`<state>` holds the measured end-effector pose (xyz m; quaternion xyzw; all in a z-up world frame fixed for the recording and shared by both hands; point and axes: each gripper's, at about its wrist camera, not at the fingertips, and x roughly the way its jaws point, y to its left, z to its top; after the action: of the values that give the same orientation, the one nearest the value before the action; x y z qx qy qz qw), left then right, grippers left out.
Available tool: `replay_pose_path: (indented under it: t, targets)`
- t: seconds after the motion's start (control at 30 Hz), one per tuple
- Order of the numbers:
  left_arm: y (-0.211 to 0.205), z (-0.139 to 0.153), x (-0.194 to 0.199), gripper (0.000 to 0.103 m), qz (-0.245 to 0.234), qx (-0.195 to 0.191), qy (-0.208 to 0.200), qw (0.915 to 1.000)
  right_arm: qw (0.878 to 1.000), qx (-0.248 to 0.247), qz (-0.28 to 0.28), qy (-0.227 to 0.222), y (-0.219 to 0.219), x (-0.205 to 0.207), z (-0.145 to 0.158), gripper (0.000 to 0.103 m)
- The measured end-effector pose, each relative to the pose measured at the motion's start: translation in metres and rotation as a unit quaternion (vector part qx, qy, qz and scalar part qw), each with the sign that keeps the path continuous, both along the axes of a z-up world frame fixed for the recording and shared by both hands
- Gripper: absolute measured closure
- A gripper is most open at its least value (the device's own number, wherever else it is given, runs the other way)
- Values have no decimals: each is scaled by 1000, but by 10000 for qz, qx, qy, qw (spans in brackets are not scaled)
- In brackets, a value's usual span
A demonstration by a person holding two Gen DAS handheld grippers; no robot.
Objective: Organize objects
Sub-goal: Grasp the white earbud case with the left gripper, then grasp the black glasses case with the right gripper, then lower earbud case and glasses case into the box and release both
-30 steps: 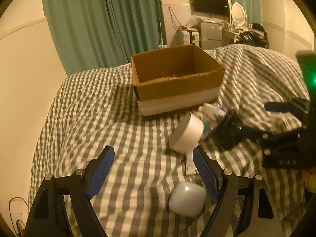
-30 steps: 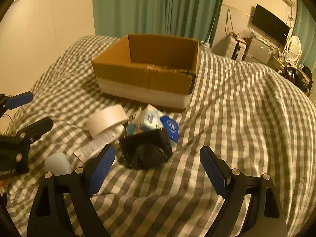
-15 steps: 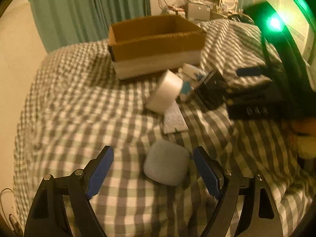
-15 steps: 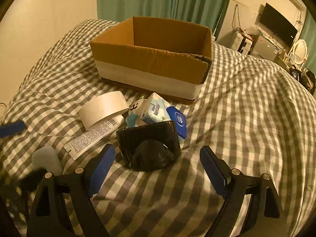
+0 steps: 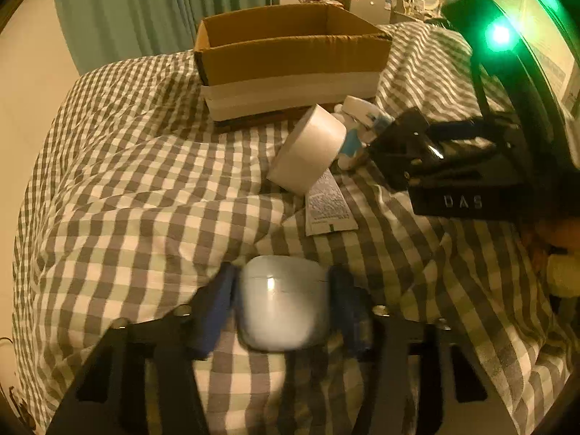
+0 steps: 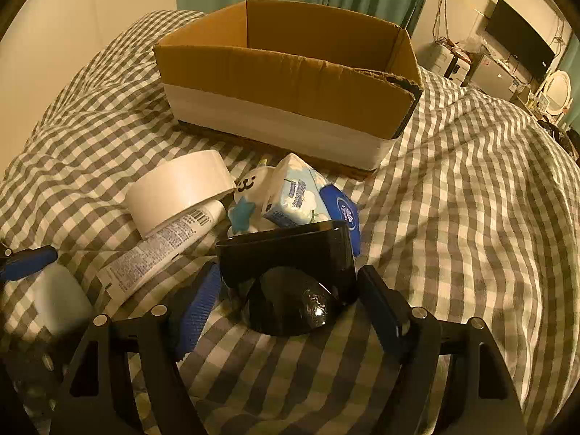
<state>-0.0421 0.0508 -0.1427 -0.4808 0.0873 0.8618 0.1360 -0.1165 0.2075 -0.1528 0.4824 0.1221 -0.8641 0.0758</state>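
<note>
An open cardboard box stands on the checked bed. In front of it lie a white tape roll, a tube, a tissue pack, a white plush toy and a black pouch. My left gripper has its blue pads against both sides of a pale rounded case. My right gripper straddles the black pouch, jaws close to its sides.
The checked bedspread is rumpled with folds. Green curtains hang behind the bed. A TV and dresser clutter stand at the far right. The right gripper's body fills the right side of the left wrist view.
My left gripper moved forward and closed around the pale case. My right gripper moved in and narrowed around the black pouch.
</note>
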Motion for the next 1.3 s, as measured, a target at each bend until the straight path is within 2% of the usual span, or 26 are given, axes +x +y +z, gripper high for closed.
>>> replay_pose_path:
  t: [0.1, 0.27, 0.57, 0.73, 1.07, 1.2, 1.3]
  targets:
    - [-7, 3, 0, 56, 37, 208, -34, 9998, 9999, 23, -26, 150, 0, 6, 4, 26]
    - [-12, 13, 5, 56, 31, 334, 43, 9994, 9996, -129, -65, 261, 5, 14, 14, 27]
    - [-25, 46, 30, 56, 43, 665, 368, 9971, 9981, -124, 68, 608, -1, 41, 37, 27]
    - [-24, 63, 36, 56, 19, 580, 648, 9962, 9971, -162, 157, 722, -6, 49, 50, 27]
    - [-27, 99, -12, 56, 111, 551, 1075, 9926, 9932, -217, 319, 1099, -10, 46, 94, 27]
    - [-26, 121, -46, 56, 136, 575, 1277, 9901, 9912, -336, 317, 1237, -6, 28, 118, 27]
    - [-20, 136, -72, 56, 137, 344, 1528, 9876, 9899, -336, 295, 1349, -3, 9, 136, 27]
